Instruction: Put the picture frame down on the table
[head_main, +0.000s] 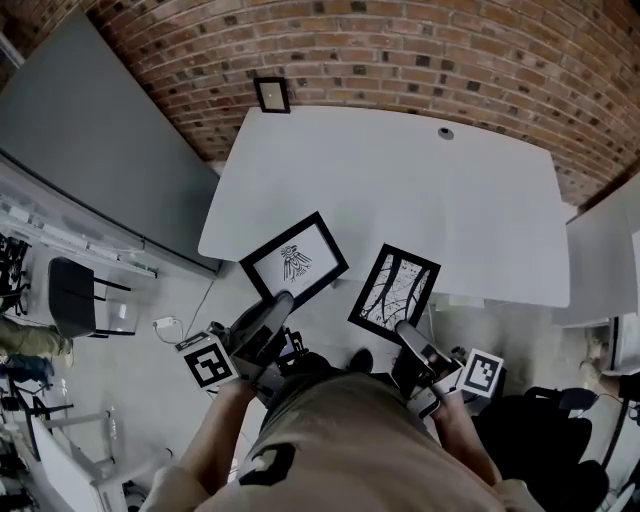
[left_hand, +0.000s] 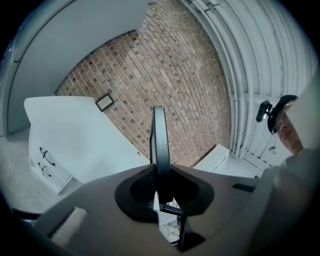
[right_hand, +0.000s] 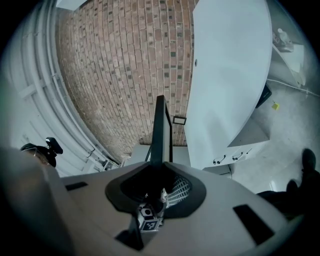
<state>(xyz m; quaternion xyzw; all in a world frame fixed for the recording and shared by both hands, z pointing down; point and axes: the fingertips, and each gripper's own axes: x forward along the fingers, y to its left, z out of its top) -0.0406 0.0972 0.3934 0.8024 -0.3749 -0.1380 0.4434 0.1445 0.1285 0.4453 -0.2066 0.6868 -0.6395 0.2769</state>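
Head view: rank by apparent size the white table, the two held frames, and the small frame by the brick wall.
1. white table
2. left frame and right frame: these look about alike, so no ranking between them.
3. small frame: looks smallest, but it is farthest from the camera, so its true size is unsure.
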